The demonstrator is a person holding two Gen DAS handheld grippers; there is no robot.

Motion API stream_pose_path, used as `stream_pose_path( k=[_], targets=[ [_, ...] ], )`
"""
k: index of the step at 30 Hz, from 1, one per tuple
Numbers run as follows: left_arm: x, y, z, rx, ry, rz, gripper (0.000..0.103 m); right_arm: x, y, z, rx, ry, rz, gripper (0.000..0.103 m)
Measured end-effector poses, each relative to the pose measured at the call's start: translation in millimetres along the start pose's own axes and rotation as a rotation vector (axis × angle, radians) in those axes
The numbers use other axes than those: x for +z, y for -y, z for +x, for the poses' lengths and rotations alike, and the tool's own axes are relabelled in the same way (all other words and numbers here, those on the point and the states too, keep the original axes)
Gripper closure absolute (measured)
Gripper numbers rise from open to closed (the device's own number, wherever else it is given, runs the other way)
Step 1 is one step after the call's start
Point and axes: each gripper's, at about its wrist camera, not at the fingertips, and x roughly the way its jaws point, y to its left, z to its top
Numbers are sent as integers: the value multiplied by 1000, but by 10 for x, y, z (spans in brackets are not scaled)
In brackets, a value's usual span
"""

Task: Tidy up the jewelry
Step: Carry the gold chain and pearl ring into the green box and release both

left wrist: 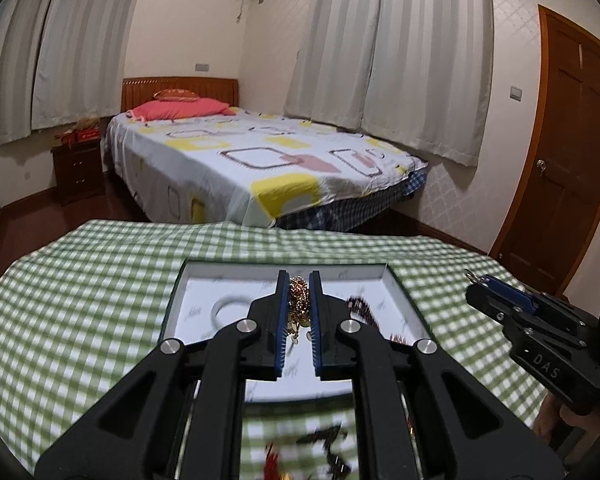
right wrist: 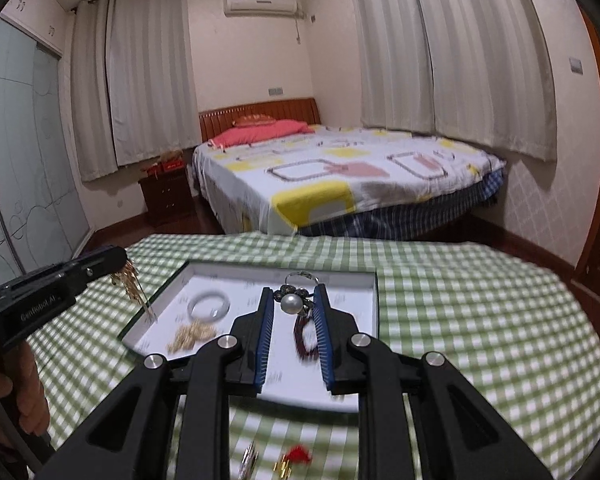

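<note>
The left gripper (left wrist: 299, 294) is clamping a gold chain (left wrist: 298, 300), the right gripper (right wrist: 291, 304) a pearl brooch (right wrist: 291, 303), above the white tray (right wrist: 340, 276); 3 pieces (right wrist: 191, 337) are already lying inside.

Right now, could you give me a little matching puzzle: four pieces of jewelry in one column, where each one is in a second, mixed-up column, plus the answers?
Things:
1. gold chain
2. pearl piece
3. white bangle
4. red tassel piece

Places:
A. lying in the white tray
B. on the checked cloth, on the near side of the tray
C. dangling from the left hand-held gripper
D. pinched in the right hand-held gripper

Pairs: 1-C, 2-D, 3-A, 4-B
</note>
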Motion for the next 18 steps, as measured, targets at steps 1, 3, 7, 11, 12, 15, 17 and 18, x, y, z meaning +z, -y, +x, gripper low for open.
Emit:
stream_pose_path(
  k=[1, 3, 7, 11, 12, 15, 17, 18],
  targets=[
    [30, 6, 58, -2, 4, 0, 93, 45, 10, 53, 0, 8, -4, 82],
    [106, 24, 202, -10, 11, -6, 93, 113, 24, 147, -1, 24, -16, 82],
    [220, 35, 485, -15, 8, -1, 93, 197, 101, 384, -12, 30, -24, 82],
    [296, 50, 870, -13, -30, 4, 93, 227, 228, 697, -19, -9, -7, 82],
    [306, 44, 981, -14, -50, -1, 93, 226, 247, 759, -21, -20, -3, 82],
    [299, 20, 1268, -14, -112, -12, 93, 212, 316, 969, -27, -61, 12, 82],
    [262, -12, 1421, -13, -153, -21, 93, 203, 355, 1087, -29, -88, 23, 82],
    [237, -23, 1510, -10, -178, -25, 93, 191, 377, 1172, -29, -112, 29, 82]
  ],
)
